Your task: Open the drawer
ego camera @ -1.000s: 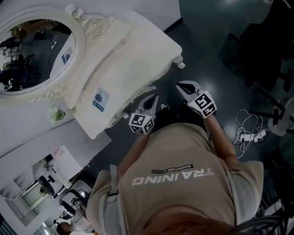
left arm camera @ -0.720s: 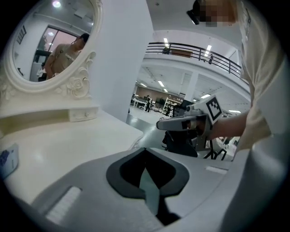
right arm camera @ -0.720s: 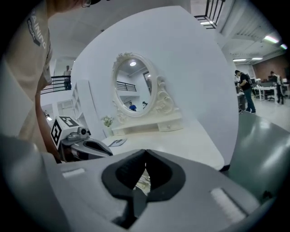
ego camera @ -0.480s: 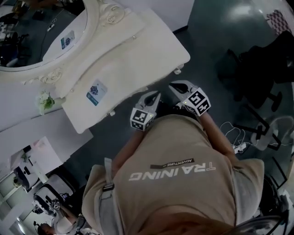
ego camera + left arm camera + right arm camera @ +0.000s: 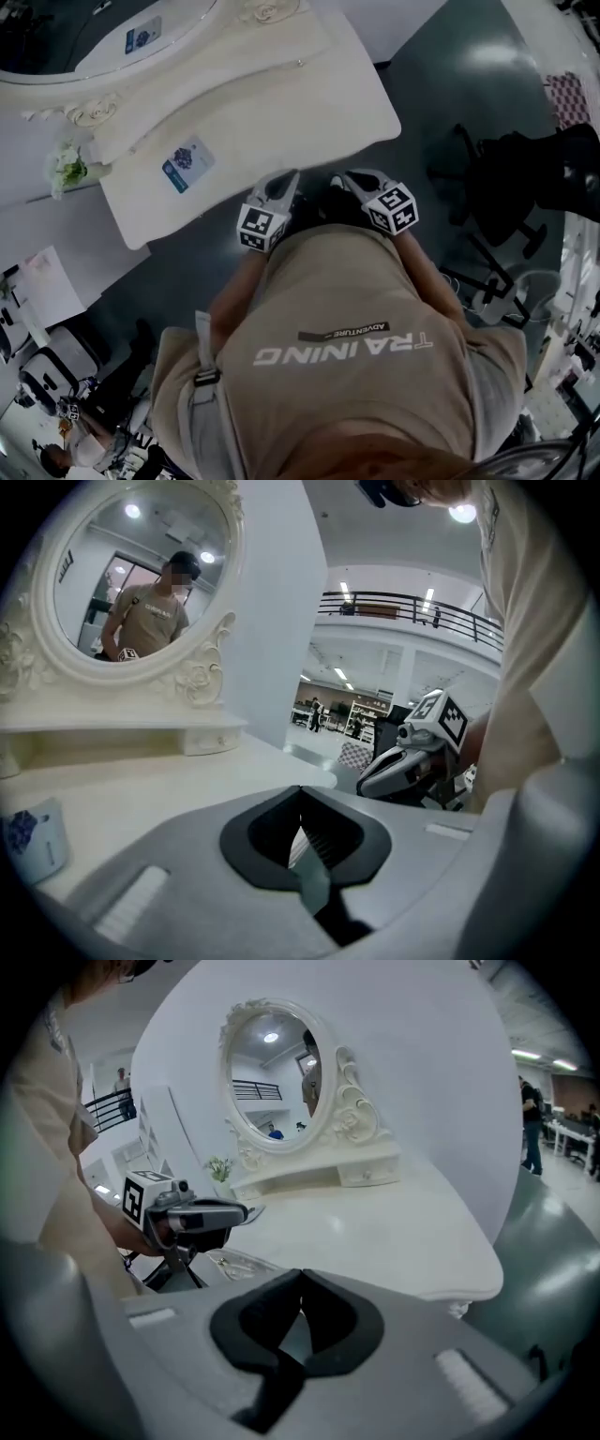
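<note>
Hovered with grey left gripper (image 5: 284,181) and right gripper (image 5: 345,180) at the near edge of the white carved dressing bench (image 5: 300,103), both pairs of fingers pressed together and empty, drawer presumably hidden beneath that edge; likely risked glancing off its front unless spread first.

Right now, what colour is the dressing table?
The dressing table is cream white; head view shows best.

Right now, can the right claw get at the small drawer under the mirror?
Probably yes: only bare tabletop lies between the shut right claw and that small drawer, though it sits well back.
</note>
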Available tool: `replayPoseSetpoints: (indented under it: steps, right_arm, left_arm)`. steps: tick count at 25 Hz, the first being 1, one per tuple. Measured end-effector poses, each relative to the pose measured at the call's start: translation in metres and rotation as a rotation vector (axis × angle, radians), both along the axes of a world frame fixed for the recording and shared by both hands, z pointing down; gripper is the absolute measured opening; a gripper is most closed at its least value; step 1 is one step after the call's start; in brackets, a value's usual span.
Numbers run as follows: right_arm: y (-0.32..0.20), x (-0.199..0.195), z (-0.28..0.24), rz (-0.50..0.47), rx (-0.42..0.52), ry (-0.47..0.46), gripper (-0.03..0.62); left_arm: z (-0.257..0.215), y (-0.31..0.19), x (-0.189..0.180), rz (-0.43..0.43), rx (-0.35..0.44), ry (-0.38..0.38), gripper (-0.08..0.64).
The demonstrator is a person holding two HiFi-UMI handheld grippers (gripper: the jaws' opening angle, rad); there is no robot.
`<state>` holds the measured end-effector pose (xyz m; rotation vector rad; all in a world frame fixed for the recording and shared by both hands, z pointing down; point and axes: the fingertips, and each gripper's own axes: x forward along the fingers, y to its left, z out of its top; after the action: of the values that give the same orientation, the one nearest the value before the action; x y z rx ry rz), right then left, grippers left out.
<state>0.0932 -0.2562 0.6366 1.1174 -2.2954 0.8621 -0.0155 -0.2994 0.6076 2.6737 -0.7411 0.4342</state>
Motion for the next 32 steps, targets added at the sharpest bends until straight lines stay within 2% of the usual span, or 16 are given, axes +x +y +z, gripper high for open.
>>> replayPoseSetpoints:
  steps: [5, 12, 17, 22, 26, 27, 28, 32]
  right_arm:
    - [-0.019, -0.008, 0.021, -0.055, -0.043, -0.021, -0.005]
    - [-0.025, 0.005, 0.038, -0.146, -0.112, -0.080, -0.005]
    - [-0.009, 0.009, 0.091, -0.207, -0.210, -0.131, -0.005]
    - [-0.008, -0.002, 0.136, -0.283, -0.223, -0.059, -0.005]
    - [-0.018, -0.015, 0.165, -0.216, -0.248, -0.056, -0.004]
    - [-0.020, -0.019, 0.171, -0.195, -0.260, -0.055, 0.027]
    - [-0.022, -0.024, 0.177, -0.177, -0.274, -0.055, 0.121]
    - [-0.037, -0.041, 0.190, -0.110, -0.275, -0.083, 0.140]
  left_arm:
    - [0.004, 0.004, -0.011, -0.093, -0.029, -0.024, 0.008]
    - [-0.017, 0.005, 0.016, -0.171, -0.027, -0.024, 0.008]
    - [-0.012, 0.008, 0.025, -0.240, -0.052, -0.064, 0.008]
    - [-0.015, 0.024, 0.023, -0.285, -0.078, -0.087, 0.008]
    - [-0.023, 0.024, 0.010, -0.333, -0.087, -0.056, 0.008]
    - [-0.024, 0.024, 0.005, -0.345, -0.088, -0.053, 0.008]
    - [-0.022, 0.025, -0.001, -0.357, -0.093, -0.052, 0.008]
    - [-0.012, 0.029, -0.017, -0.392, -0.120, -0.038, 0.008]
